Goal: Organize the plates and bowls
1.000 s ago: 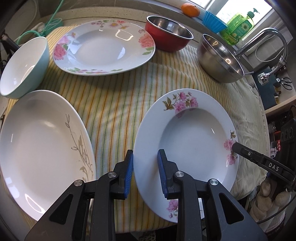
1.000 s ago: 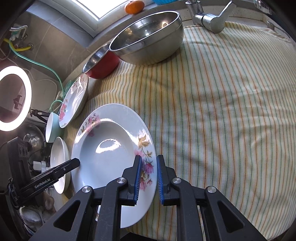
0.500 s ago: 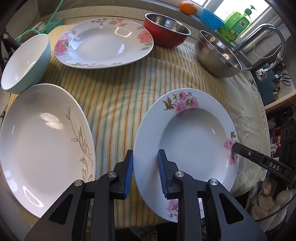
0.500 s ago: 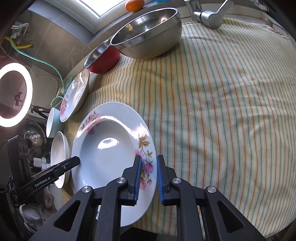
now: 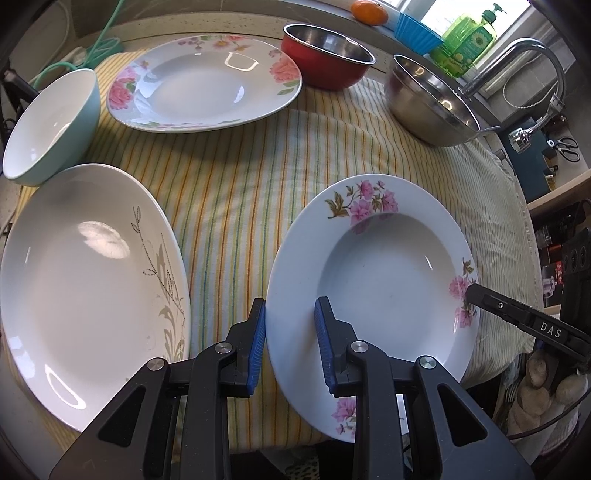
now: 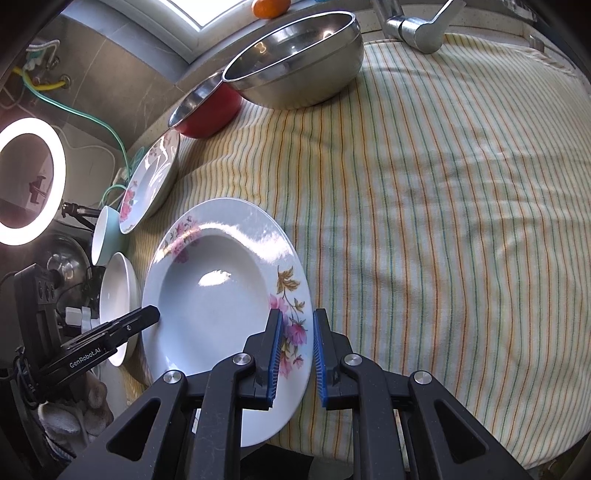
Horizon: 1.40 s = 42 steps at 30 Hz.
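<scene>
Between the blue pads of the left gripper [image 5: 289,345] stands the near-left rim of a deep plate with pink flowers [image 5: 373,291]; the jaws are spread around the rim with a gap on each side, so they are released and not clenched on it. On the opposite rim of the same plate the right gripper [image 6: 297,356] does the same: its two pads sit one on each side of the flowered edge, with space visible between pads and porcelain, so it is also released. In the left wrist view the tip of the right gripper touches or nearly touches the plate's far-right edge; I cannot tell which. The plate lies on the striped cloth [image 5: 236,173] that covers the counter, close to its near edge. Just to the left of the left gripper lies a large white oval plate [image 5: 81,284] with a grey plant drawing. Further ahead and to the left is a light blue bowl [image 5: 48,125], tilted on its side. Straight ahead, well apart, lies a second flowered plate [image 5: 203,81], and behind it to the right a red bowl [image 5: 328,62] with a steel inside. To the right of that sits a steel bowl [image 5: 432,103], leaning, near the tap [image 5: 532,55]. On the sill behind are an orange [image 5: 369,11] and a green soap bottle [image 5: 469,40].
</scene>
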Each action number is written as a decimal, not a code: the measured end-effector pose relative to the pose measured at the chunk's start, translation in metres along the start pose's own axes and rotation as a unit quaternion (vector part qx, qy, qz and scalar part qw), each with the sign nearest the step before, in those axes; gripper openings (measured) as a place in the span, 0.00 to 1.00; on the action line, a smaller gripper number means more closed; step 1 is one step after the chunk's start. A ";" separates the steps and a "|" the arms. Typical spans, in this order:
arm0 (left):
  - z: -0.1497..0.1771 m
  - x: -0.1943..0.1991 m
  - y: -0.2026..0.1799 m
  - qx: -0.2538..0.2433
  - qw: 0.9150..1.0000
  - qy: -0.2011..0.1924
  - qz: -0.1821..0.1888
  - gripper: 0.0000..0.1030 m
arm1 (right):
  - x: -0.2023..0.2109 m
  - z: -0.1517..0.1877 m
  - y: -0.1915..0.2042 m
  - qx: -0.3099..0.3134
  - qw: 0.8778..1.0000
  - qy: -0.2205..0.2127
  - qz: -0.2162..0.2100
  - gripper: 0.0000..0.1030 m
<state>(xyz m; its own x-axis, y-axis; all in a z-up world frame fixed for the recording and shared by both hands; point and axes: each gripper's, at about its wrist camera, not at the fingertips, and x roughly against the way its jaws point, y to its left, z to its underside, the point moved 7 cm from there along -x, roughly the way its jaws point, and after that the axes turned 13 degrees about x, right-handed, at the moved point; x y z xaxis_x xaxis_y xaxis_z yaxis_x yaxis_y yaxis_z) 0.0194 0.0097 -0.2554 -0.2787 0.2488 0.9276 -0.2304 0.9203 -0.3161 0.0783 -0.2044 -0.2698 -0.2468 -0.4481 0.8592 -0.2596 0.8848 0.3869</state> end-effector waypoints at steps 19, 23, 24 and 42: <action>0.003 0.008 0.003 -0.009 1.000 -0.014 -0.008 0.24 | 0.010 -0.002 -0.004 0.017 0.999 -0.006 0.032 0.14; 0.002 0.016 0.006 0.001 1.000 -0.019 -0.004 0.24 | 0.018 -0.005 -0.003 0.028 0.998 -0.016 0.050 0.14; 0.002 0.018 0.007 0.002 1.000 -0.022 -0.004 0.24 | 0.020 -0.007 -0.002 0.032 0.998 -0.019 0.053 0.14; -0.002 0.055 0.047 0.053 0.997 -0.062 -0.007 0.24 | 0.030 -0.033 0.040 0.066 0.995 -0.068 0.039 0.14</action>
<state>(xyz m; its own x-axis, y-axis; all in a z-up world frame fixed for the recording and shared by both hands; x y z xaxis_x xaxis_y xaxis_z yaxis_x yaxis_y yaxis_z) -0.0044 0.0673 -0.2192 -0.3869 0.1901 0.9023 -0.3314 0.8845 -0.3285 0.0914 -0.1781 -0.2171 -0.3925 -0.3995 0.8285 -0.3530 0.8972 0.2654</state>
